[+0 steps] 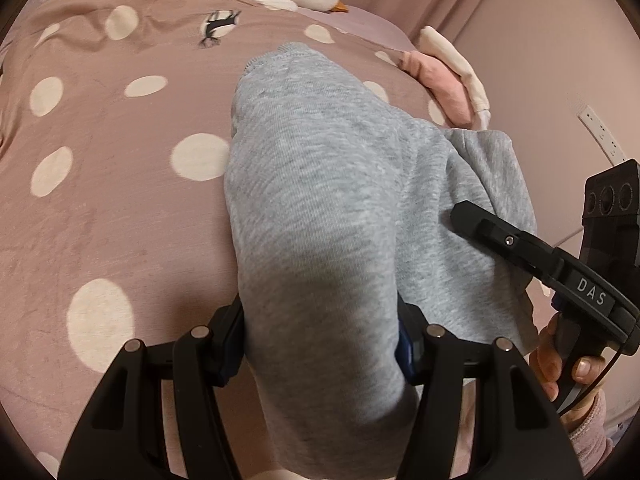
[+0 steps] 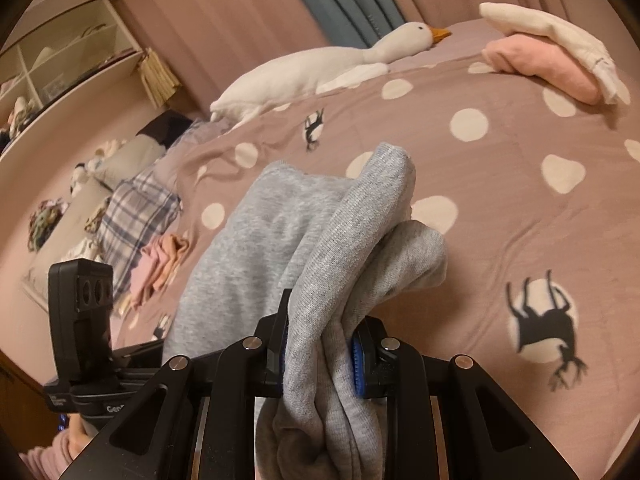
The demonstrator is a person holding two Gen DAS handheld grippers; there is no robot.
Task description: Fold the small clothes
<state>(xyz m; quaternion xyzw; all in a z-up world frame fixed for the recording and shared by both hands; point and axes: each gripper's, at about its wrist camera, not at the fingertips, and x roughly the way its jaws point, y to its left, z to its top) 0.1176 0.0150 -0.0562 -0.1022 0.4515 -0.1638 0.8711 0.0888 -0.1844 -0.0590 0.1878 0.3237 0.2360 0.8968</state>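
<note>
A grey knit garment (image 1: 320, 180) hangs lifted over a dusty-pink bedspread with cream dots (image 1: 120, 200). My left gripper (image 1: 322, 340) is shut on a wide fold of it, and cloth fills the whole gap between the pads. At the right of the left wrist view, my right gripper (image 1: 464, 216) reaches in against the garment's other side, with a hand (image 1: 560, 360) on its handle. In the right wrist view, the right gripper (image 2: 320, 352) is shut on a bunched, layered edge of the grey garment (image 2: 248, 240), whose folds rise above the blue pads.
A white stuffed goose (image 2: 320, 68) lies along the far side of the bed. Folded pink and white clothes (image 2: 552, 60) sit at the far right. A loose pile of pink clothes (image 2: 160, 264) and a plaid pillow (image 2: 136, 216) lie at the left, below shelves (image 2: 60, 60).
</note>
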